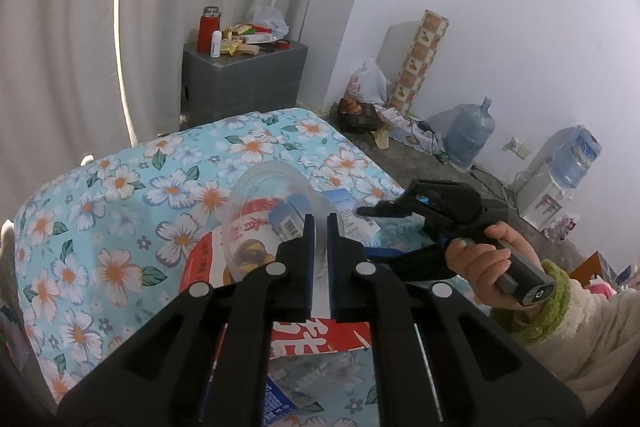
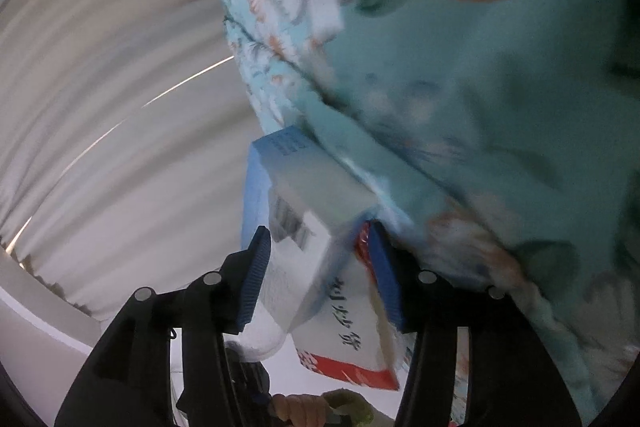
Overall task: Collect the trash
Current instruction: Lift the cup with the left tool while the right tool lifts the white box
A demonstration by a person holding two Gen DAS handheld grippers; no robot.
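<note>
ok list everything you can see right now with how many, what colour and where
bowl: one, clear, on the bed, rim pinched in the left tongs
box: one, blue and white, between the right tongs' pads
bag: one, red and white, flat under the bowl
bed cover: one, blue floral
cabinet: one, grey, by the curtain
flask: one, red, on the cabinet
water jugs: two, blue, by the wall
left tongs: black, shut
right tongs: black, blue pads, around the box
hand: one, on the right handle

Pale curtain (image 1: 60,27), white wall (image 1: 500,7), perhaps concrete floor (image 1: 404,155)
</note>
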